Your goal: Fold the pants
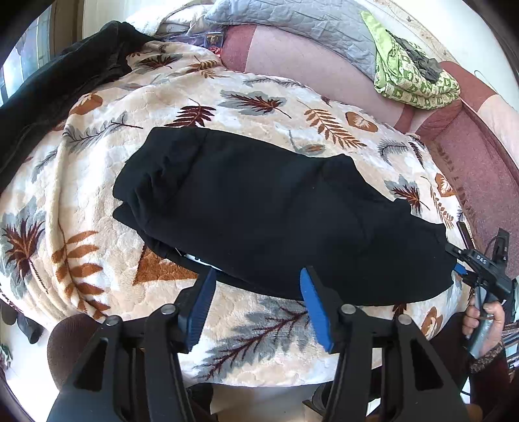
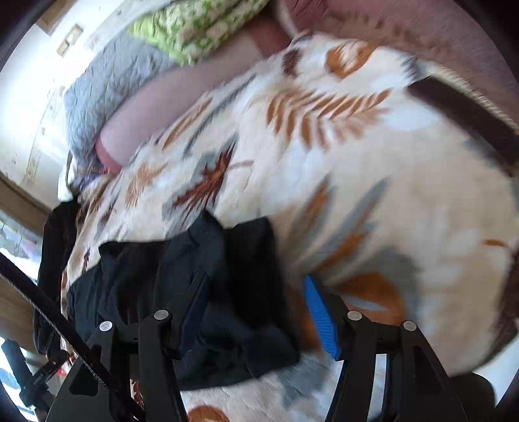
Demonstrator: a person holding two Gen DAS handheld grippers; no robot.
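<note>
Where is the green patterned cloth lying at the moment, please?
In the left wrist view, the green patterned cloth lies at upper right, on the pink sofa back beside the grey quilt.

Black pants [image 1: 259,207] lie on cream leaf-patterned blanket [image 1: 97,181].

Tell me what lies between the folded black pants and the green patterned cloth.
In the left wrist view, leaf-print blanket and a pink cushion separate pants from cloth.

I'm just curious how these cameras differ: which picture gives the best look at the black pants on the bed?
The left wrist view. There the black pants lie whole and sharp across the leaf-patterned blanket, both ends visible. The right wrist view is motion-blurred and shows only one bunched end of the pants, partly hidden behind the right gripper.
</note>
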